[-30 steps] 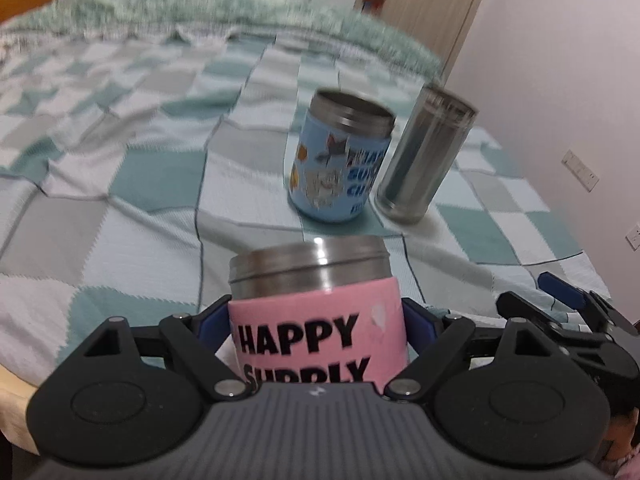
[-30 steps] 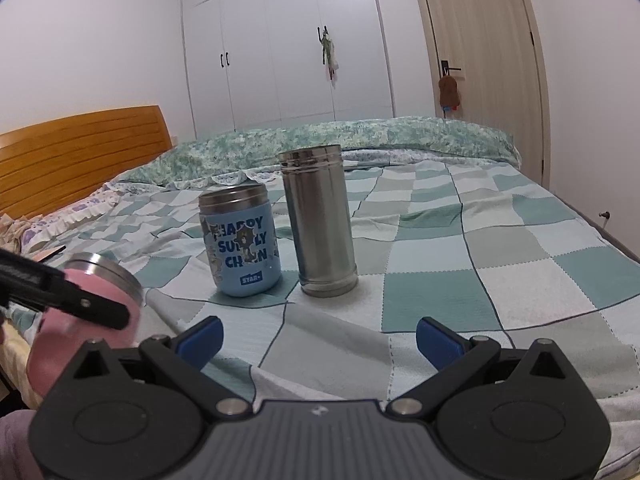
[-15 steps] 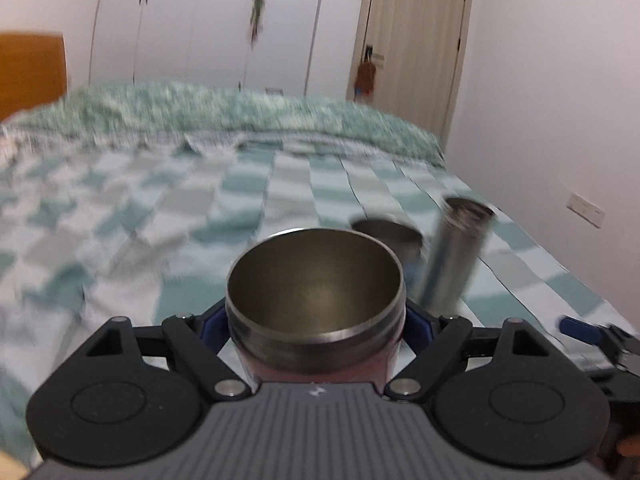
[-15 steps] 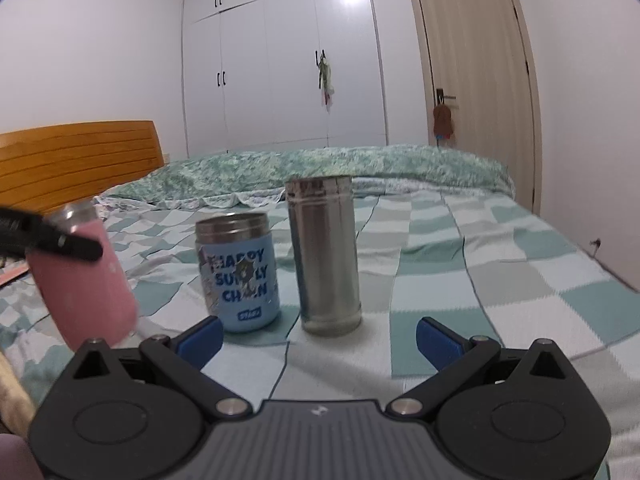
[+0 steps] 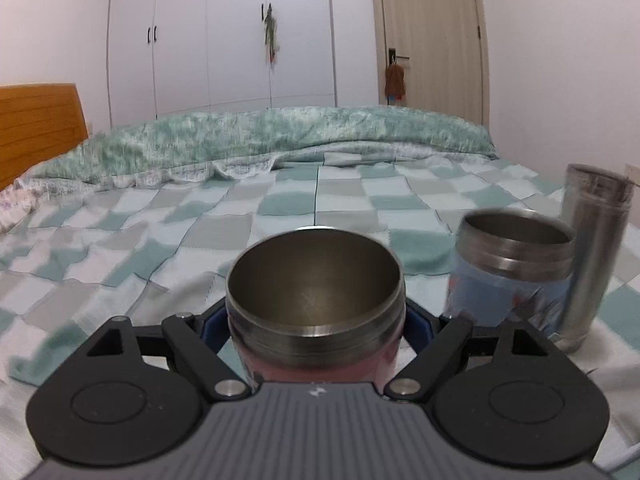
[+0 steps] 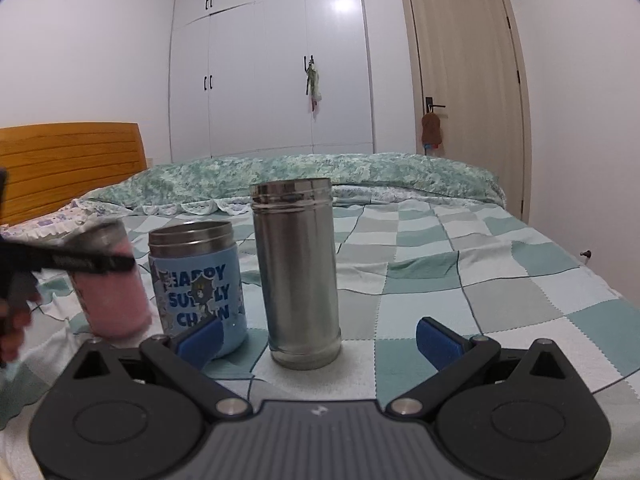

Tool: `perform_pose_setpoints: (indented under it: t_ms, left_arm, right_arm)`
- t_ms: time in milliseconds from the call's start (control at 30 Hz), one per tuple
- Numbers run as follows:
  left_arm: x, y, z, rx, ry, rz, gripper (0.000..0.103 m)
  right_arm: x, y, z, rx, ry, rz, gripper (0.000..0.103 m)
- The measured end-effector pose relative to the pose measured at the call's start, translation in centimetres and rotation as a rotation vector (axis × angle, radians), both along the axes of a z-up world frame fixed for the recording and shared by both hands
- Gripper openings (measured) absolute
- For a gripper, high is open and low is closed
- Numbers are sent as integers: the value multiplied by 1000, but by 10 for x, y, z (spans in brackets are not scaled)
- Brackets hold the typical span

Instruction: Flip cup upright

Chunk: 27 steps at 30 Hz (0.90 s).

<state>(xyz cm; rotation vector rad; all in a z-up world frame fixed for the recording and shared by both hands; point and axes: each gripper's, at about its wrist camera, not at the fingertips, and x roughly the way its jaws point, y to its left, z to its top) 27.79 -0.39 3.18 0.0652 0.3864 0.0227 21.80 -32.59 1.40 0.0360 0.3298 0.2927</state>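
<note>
My left gripper (image 5: 316, 320) is shut on the pink cup (image 5: 316, 300). The cup's open steel mouth faces the left wrist camera and the cup stands roughly upright, low over the checked bedspread (image 5: 200, 240). In the right wrist view the pink cup (image 6: 114, 304) shows at the left, held by the left gripper (image 6: 80, 262), just left of the blue cup (image 6: 198, 284). My right gripper (image 6: 318, 336) is open and empty, in front of the tall steel flask (image 6: 298, 276).
The blue cup (image 5: 512, 272) and the steel flask (image 5: 592, 252) stand upright side by side on the bed, right of the pink cup. A folded green duvet (image 5: 280, 136) lies at the far side. A wooden headboard (image 6: 68, 164) is at the left.
My left gripper has turned the pink cup from lettering facing me to its open mouth facing me, and carried it right, next to the blue cup. The right gripper barely moved.
</note>
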Motion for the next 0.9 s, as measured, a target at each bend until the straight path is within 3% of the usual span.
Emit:
perform_pose_setpoints:
  t_ms: [133,167,200,267,400,600,733,900]
  left_arm:
    - [-2,0,0,-3,-2,-10,88]
    - [-2,1,0,-16,1,-16,92]
    - [-5,4,1,-39,2,-24,103]
    - [-14,9,5,-76,-32,-25,103]
    - [-39,10,23,-68,-77,3,103]
    - [-108,9,55,-63,-194,-9,103]
    - [-152,7,58,-73,-189,-11,103]
    - [-198,5,37,-87,-155,-19,103]
  right_arm:
    - [-1,0,0,7,-6,2,103]
    - [-1,0,0,4,-8,2,103]
    - [-2,1,0,2,-11,3,103]
    - [-6,1,1,-4,-25,2,103]
    - [-20,5,10,-31,-56,10,103]
    - [-58,8,28,-32,-106,23,103]
    - [-86,10,32,-42,-122,23,103]
    - [-122,11,23,-53,-118,19,103]
